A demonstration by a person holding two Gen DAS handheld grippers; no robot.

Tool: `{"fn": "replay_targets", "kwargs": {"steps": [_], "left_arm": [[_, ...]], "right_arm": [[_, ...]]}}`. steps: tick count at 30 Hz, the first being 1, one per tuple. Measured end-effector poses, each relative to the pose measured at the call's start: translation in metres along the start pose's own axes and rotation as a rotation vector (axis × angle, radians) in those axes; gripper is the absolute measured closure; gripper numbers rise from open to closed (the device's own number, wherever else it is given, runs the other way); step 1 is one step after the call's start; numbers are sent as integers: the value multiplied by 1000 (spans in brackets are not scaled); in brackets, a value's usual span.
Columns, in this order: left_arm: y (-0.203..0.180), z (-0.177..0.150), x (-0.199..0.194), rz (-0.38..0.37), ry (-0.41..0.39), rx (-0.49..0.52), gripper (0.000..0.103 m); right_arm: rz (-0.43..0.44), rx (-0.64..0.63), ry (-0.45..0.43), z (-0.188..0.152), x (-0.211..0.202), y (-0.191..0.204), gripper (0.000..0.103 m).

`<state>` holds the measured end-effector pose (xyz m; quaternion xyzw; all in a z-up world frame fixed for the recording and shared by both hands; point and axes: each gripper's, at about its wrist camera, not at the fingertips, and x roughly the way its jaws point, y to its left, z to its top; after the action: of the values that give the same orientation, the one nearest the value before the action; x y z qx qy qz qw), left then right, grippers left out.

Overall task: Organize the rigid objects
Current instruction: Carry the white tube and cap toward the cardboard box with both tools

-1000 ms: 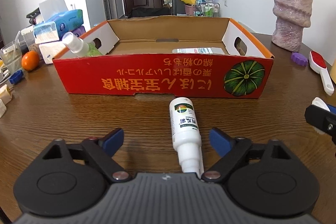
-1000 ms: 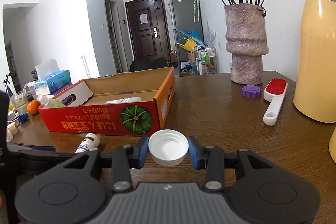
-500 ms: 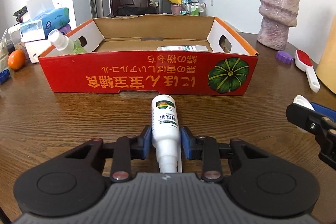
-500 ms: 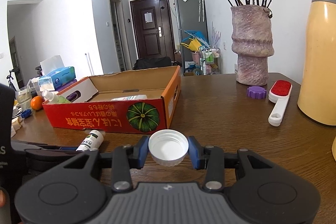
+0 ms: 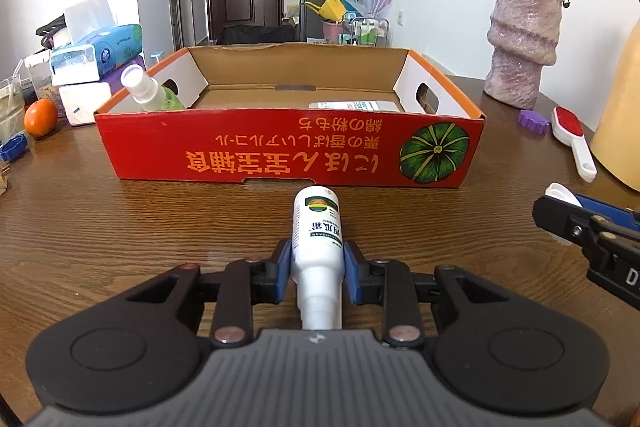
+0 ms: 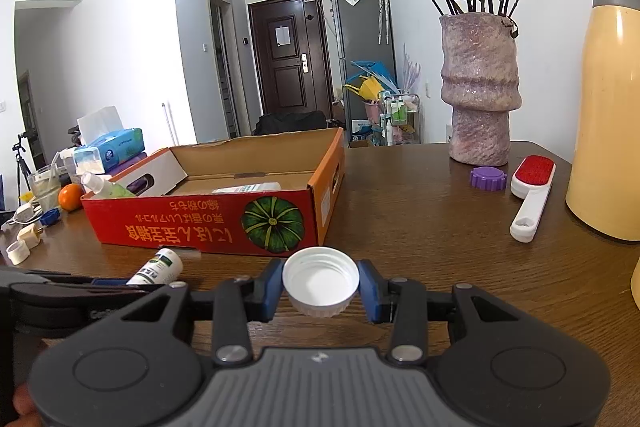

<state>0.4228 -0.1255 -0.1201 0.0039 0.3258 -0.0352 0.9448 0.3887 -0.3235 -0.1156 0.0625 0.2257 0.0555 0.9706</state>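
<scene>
A small white bottle [image 5: 317, 235] with a green-striped label lies on the wooden table, its base pointing at the red cardboard box [image 5: 280, 155]. My left gripper [image 5: 316, 269] is shut on the bottle's body, blue pads pressed on both sides. In the right wrist view my right gripper [image 6: 321, 285] is shut on a white screw cap [image 6: 320, 281], open side up, held just above the table. The bottle [image 6: 158, 267] shows at lower left there, in front of the box [image 6: 208, 227]. The right gripper's tip [image 5: 560, 217] enters the left view from the right.
Inside the box lie a green spray bottle [image 5: 150, 93] and a flat white packet [image 5: 348, 105]. Right of the box sit a purple lid [image 6: 487, 179], a red-and-white brush [image 6: 530, 193], a pink vase [image 6: 478, 99] and a yellow flask [image 6: 608, 115]. An orange [image 5: 39, 117] and tissue boxes [image 5: 96, 51] stand left.
My left gripper's jaws went from wide open around the lying white bottle to shut on its body. The right gripper kept holding the white cap without moving.
</scene>
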Motion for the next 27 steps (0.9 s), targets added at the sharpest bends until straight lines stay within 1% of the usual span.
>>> {"fn": "replay_targets", "kwargs": {"steps": [8, 16, 24, 27], "left_arm": [[10, -2, -20, -3, -32, 13, 74], [22, -3, -44, -7, -67, 16, 74], [29, 0, -71, -16, -93, 35, 74], [36, 4, -79, -24, -112, 27, 74]], "right_arm": [[27, 8, -22, -1, -6, 4, 64], [40, -18, -33, -5, -17, 23, 64], [65, 8, -34, -8, -32, 42, 64], [75, 15, -32, -5, -35, 52, 64]]}}
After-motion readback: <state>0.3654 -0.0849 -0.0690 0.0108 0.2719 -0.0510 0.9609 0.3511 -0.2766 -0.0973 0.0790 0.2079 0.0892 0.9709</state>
